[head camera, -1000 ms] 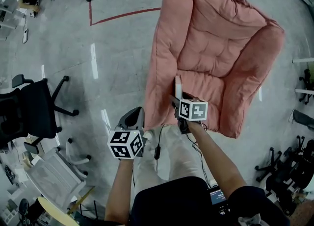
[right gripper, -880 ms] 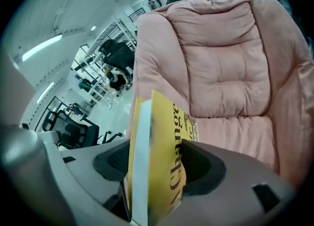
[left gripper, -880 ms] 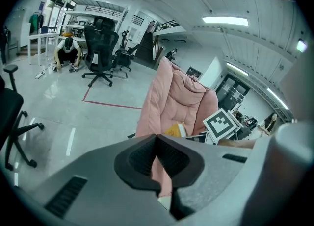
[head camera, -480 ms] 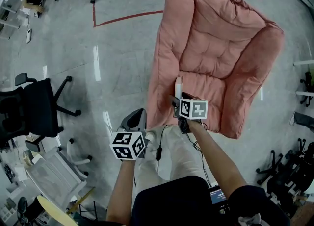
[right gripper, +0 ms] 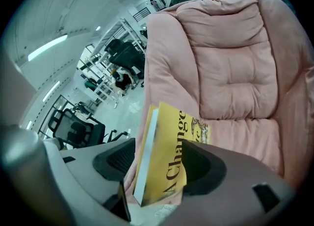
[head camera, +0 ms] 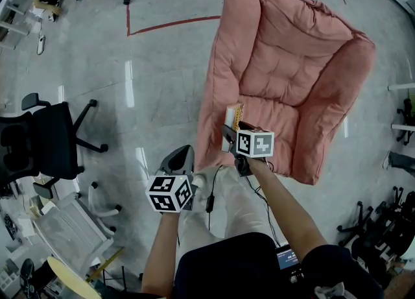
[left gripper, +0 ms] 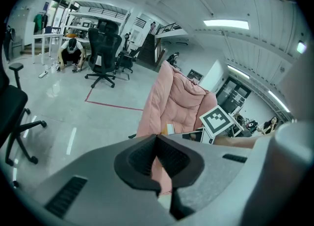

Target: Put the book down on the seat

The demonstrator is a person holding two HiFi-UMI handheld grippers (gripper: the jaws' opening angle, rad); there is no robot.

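A grey polished floor fills the head view, with a red line taped across its upper left. In the upper right stands the seat, a large padded armchair in dusty pink with a quilted back, thick arms and a soft cushion. A black office chair stands at the left edge.

The person's forearms reach up from the bottom of the frame. The left tongs are low and left of centre, over the floor beside the armchair; their own view shows the left tongs with the pads brought together at the tips and nothing between them. The right tongs sit at the front edge of the seat and are clamped on the book.

In the right gripper view the book stands on edge between the pads. It has a bright yellow cover with dark lettering running up it and a white page block facing left. It is over the front left of the cushion; contact with it cannot be told.
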